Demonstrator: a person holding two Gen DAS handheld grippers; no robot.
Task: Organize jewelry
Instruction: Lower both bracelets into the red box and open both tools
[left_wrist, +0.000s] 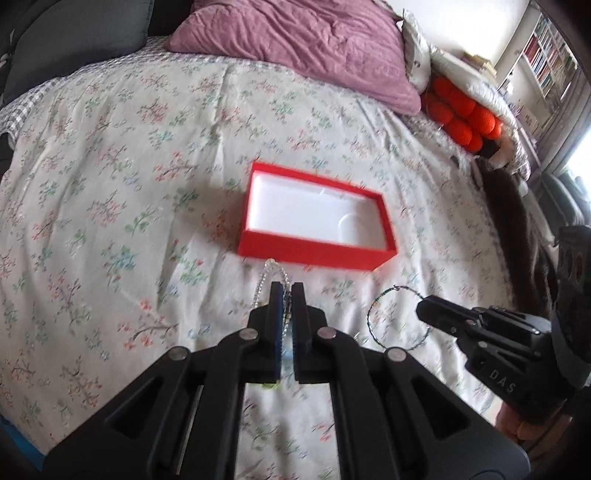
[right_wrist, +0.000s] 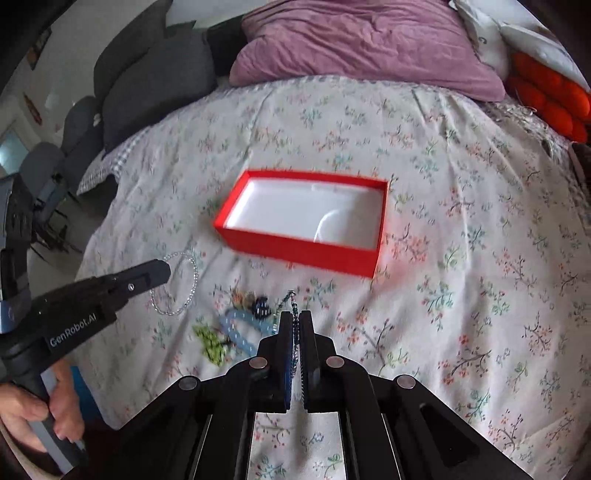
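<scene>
Bracelets are handling as light, limp, snag-prone loops, so we are pinching each by one short strand: left gripper (left_wrist: 287, 286) fingers clenched on the clear-bead bracelet (right_wrist: 176, 282), right gripper (right_wrist: 294, 314) fingers clenched on the green-bead bracelet (left_wrist: 397, 319), both hanging above the bed (left_wrist: 110, 184) near the empty red box (left_wrist: 314, 251).

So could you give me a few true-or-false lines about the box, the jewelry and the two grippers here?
1. The red box is empty. True.
2. The left gripper is open. False: it is shut on a clear bead bracelet.
3. The right gripper holds a dark bead bracelet. True.
4. All the jewelry is in the box. False: a blue band and a green piece lie on the bedspread.
5. The box has a lid on. False: it is open.
</scene>
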